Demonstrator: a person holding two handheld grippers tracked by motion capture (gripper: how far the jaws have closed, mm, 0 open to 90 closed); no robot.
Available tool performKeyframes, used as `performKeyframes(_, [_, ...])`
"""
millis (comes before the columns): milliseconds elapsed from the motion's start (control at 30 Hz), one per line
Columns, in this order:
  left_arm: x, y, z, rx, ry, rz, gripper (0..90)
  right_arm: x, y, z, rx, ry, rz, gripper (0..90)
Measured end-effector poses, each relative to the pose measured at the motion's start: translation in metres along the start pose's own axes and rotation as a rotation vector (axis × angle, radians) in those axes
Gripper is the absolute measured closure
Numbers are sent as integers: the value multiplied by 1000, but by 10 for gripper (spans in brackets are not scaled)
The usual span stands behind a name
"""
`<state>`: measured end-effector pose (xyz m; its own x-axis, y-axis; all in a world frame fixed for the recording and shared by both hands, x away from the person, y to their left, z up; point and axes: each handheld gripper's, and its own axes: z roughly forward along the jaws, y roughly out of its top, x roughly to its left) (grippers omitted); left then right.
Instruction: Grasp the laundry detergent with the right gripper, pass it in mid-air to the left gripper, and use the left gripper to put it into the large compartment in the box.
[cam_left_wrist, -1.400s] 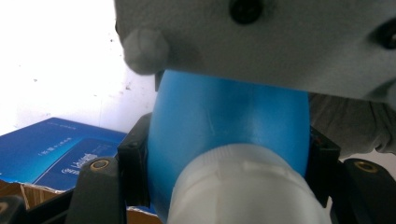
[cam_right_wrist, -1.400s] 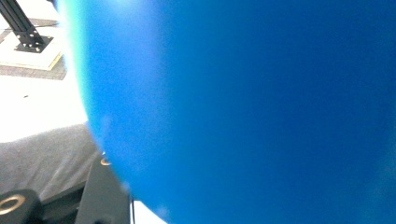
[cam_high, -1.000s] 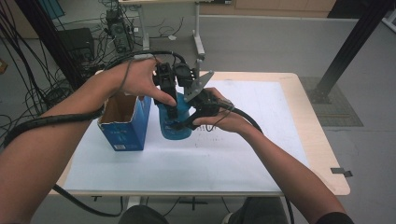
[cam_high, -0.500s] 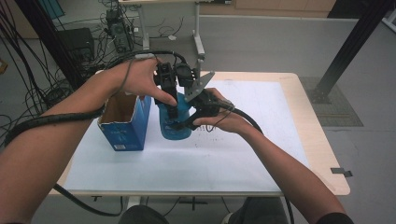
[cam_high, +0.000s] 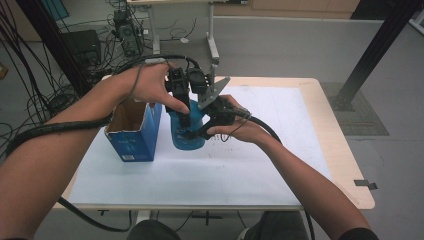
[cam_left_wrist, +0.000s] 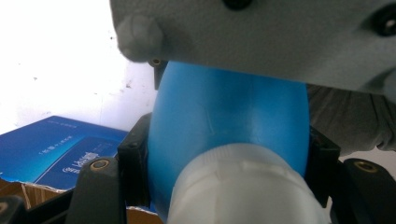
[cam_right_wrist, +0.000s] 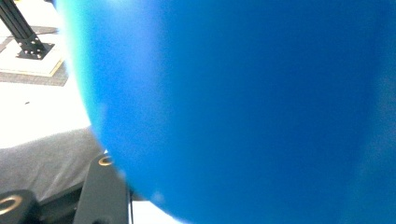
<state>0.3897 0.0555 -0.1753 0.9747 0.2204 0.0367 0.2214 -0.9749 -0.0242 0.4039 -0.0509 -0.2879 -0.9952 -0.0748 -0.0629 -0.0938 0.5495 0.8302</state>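
fingers: left gripper (cam_high: 184, 119) clamps the smooth blue plastic bottle (cam_high: 187, 131) below its white cap (cam_left_wrist: 243, 186); right gripper (cam_high: 197, 134) pinches its lower body | bottle: upright on table, beside open blue cardboard box (cam_high: 134, 131) | why: likely steadied for uncapping

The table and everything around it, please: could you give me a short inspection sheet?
Surface: table under a white sheet.
Job's things: blue bottle upright, white cap toward the left gripper's camera; open blue box beside it.
Clutter: nothing seen.
Grippers: left gripper shut on the bottle from above; right gripper shut on its side.
Cables: one trails from each gripper; more lie on the floor behind.
Surroundings: black frame post, desk legs, grey floor.
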Motion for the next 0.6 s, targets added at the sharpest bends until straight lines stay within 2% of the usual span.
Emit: performKeyframes(600, [0, 3, -1, 4, 0, 1, 369, 0, -3, -1, -17, -10, 13, 370])
